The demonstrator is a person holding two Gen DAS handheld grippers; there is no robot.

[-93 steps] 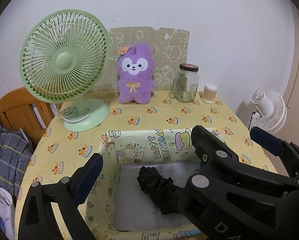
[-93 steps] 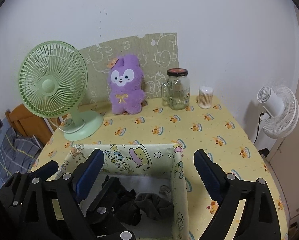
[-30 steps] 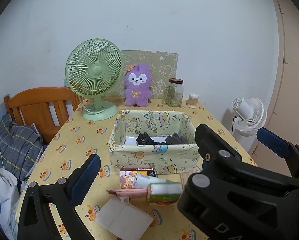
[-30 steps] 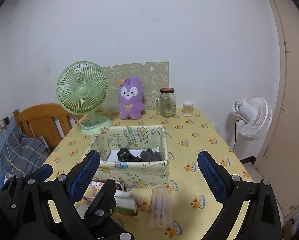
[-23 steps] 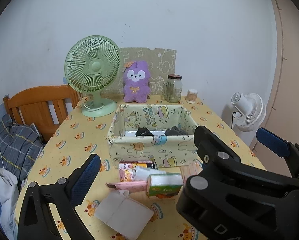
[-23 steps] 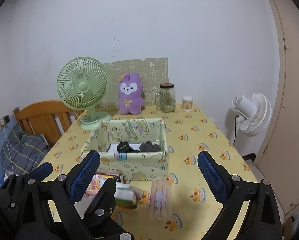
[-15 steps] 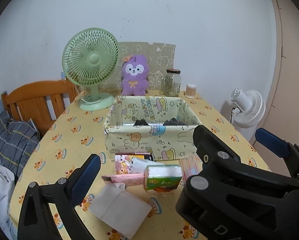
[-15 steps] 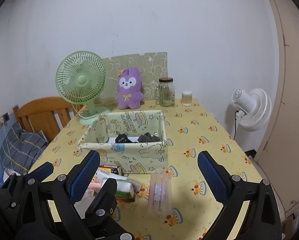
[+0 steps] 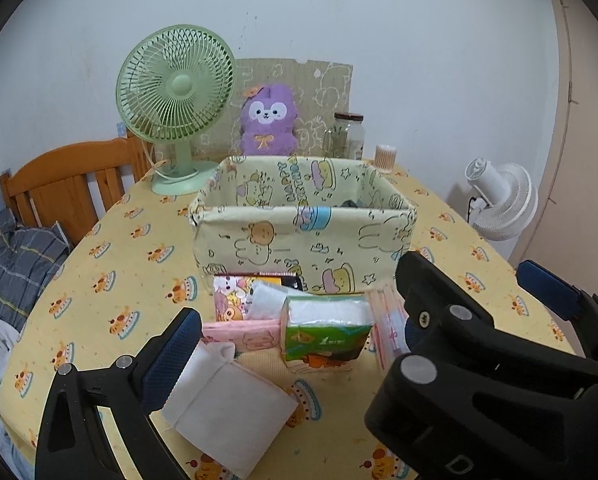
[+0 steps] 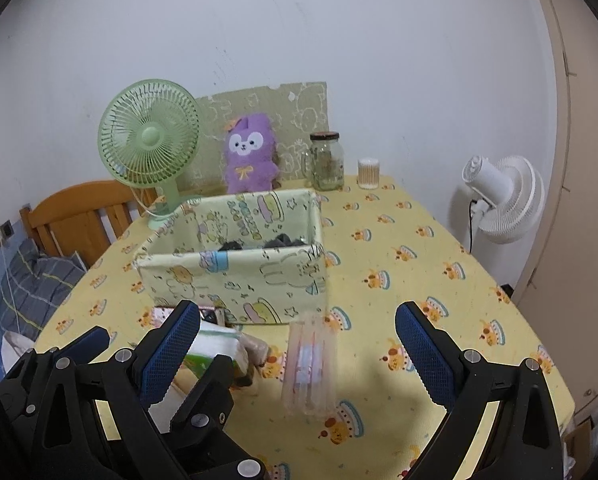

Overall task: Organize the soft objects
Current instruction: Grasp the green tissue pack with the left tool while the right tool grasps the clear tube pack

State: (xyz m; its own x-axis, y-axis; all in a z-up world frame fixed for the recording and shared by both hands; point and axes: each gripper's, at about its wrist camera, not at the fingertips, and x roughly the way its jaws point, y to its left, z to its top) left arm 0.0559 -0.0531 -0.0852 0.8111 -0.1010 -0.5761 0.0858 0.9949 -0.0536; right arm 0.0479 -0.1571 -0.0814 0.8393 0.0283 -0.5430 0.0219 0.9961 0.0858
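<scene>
Dark soft items [image 10: 280, 241] inside pale yellow cartoon-print fabric box [image 9: 303, 236]: only tops show above front wall. Pink cartoon packet [image 9: 235, 294] behind green-and-white tissue pack [image 9: 325, 334]: half covered. Clear plastic sleeve [image 10: 309, 364]: blurred, contents unreadable.

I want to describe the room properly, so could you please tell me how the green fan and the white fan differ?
The green fan stands on the table beside the purple plush toy; the white fan stands off the table, beyond its right edge. The green fan faces roughly toward the cameras, while the white fan is turned sideways, showing its motor housing. Both have round grilles, and both are upright.
</scene>
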